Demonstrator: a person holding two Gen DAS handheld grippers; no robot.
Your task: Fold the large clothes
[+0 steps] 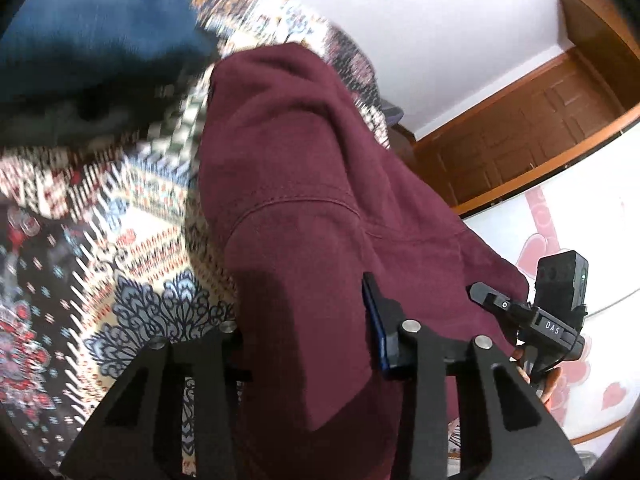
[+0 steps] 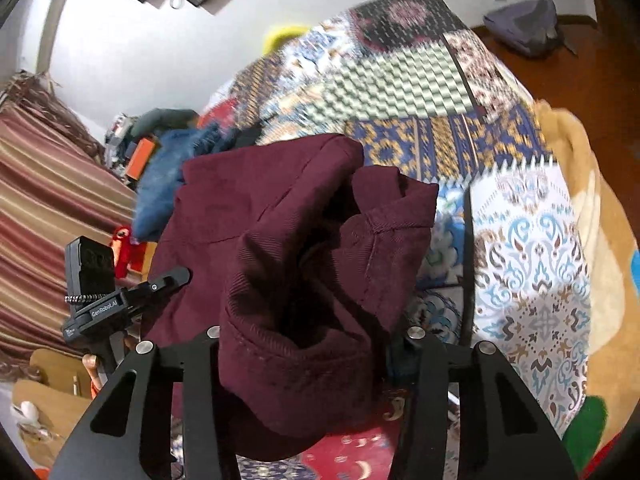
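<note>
While both grippers are holding it up, the dark red garment (image 1: 320,200) is hanging over the patterned bedspread (image 1: 132,216) on the bed. The left gripper (image 1: 308,344) is pinching a thick fold of the cloth between its fingers (image 1: 380,332), and the right gripper (image 2: 308,344) is pinching a bunched hem in the same way. A stitched seam is running across the cloth in the left view, and a folded edge with a hem is showing in the right view. To the right of the garment in the right view, a wide part of the bedspread is lying bare, up to the tan blanket (image 2: 600,240) at the bed's side. Only the left view is showing the wooden door (image 1: 540,132) and the other gripper poking out past the cloth's right edge. Only the right view is showing the blue clothes (image 2: 172,176) piled at the far left, the striped curtain (image 2: 52,200), and a grey bag (image 2: 524,28) on the brown floor.
</note>
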